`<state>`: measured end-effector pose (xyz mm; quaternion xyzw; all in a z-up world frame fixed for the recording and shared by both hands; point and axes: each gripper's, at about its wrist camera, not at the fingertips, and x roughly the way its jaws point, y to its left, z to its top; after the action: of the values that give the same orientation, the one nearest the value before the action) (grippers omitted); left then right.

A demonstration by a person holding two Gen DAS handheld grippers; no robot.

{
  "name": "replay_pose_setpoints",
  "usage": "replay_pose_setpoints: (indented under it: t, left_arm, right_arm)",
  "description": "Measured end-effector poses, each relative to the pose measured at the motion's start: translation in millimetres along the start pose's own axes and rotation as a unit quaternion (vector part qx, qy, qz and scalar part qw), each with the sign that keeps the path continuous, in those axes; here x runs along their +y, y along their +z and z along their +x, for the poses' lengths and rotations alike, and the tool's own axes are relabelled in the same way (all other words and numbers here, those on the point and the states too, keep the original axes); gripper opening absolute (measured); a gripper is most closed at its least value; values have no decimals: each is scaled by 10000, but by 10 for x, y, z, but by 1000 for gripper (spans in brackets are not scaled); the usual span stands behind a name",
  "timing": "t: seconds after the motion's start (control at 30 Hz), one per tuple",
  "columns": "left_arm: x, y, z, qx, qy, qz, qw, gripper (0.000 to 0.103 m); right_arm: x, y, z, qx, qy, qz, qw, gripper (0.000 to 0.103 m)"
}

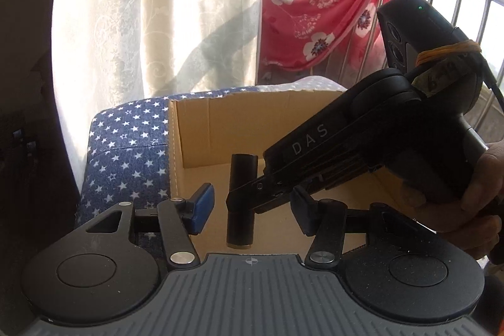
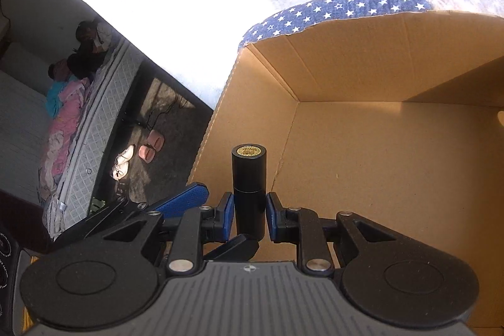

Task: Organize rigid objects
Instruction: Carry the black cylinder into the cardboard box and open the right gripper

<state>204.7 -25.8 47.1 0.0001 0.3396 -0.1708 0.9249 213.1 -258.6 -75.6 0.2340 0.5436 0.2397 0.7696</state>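
The right gripper (image 2: pixel 250 214) is clamped on a black tube (image 2: pixel 249 178), which stands upright between its blue pads (image 2: pixel 272 218), held over the open cardboard box (image 2: pixel 362 74). The left gripper (image 1: pixel 252 210) has its fingers spread with nothing pressed between them; the tube hangs in the gap ahead of it, touching neither pad. This looks like the placing step: the tube is being carried into the box. Next, I judge, it should be lowered toward the box floor beneath the fingertips and then released, clear of the near wall.
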Motion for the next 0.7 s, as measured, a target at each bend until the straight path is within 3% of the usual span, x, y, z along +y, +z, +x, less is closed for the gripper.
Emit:
replay_pose_setpoints:
  t: [0.13, 0.33, 0.7]
  left_arm:
    - [103, -59, -111, -104, -27, -200, 9997, 59]
    - [158, -118, -402, -408, 39, -299, 9987, 66]
    - [2, -454, -1036, -971, -383, -212, 9943, 73]
  right_arm:
    - [-132, -41, 21, -51, -110, 193, 9997, 25]
    - [-97, -212, -421, -427, 9, 213, 9989, 25]
    - [49, -1101, -1368, -1228, 433, -267, 9911, 25]
